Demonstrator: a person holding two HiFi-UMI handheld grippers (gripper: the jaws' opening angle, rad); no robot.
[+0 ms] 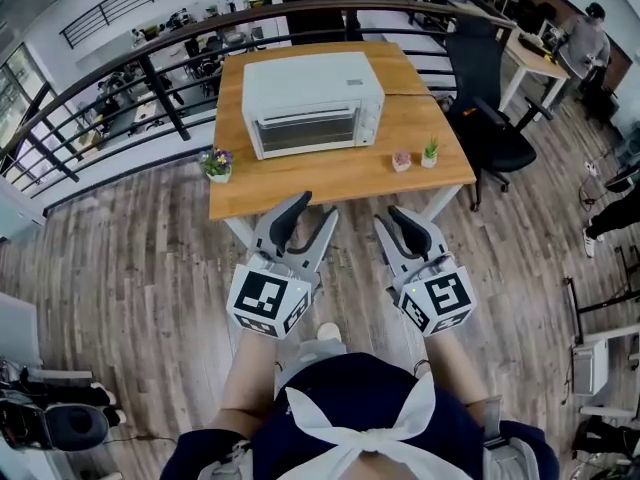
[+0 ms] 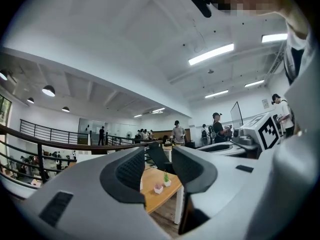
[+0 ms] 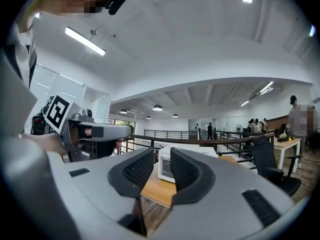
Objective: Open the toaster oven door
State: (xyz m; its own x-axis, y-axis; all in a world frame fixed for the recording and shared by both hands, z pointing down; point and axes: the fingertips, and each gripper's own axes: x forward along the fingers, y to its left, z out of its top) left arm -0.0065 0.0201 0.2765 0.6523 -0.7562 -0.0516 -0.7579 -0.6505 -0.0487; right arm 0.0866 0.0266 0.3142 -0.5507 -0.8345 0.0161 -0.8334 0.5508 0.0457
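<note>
Wood-plank flooring surrounds a square wooden table (image 1: 330,183) beside a dark curved railing (image 1: 150,63). On the tabletop sits a white, boxy toaster oven (image 1: 312,101) with its door shut. The dark glass hides the inside, and the handle is too small to make out. Three small pots hold plants: a flowering one (image 1: 217,164) at the near left corner, then a pink one (image 1: 401,161) and a green one (image 1: 429,154) near the right edge. Short of the table, the left gripper (image 1: 315,210) and right gripper (image 1: 387,218) hover with their ribbed jaws spread and nothing between them. Their marker cubes cover the person's hands.
</note>
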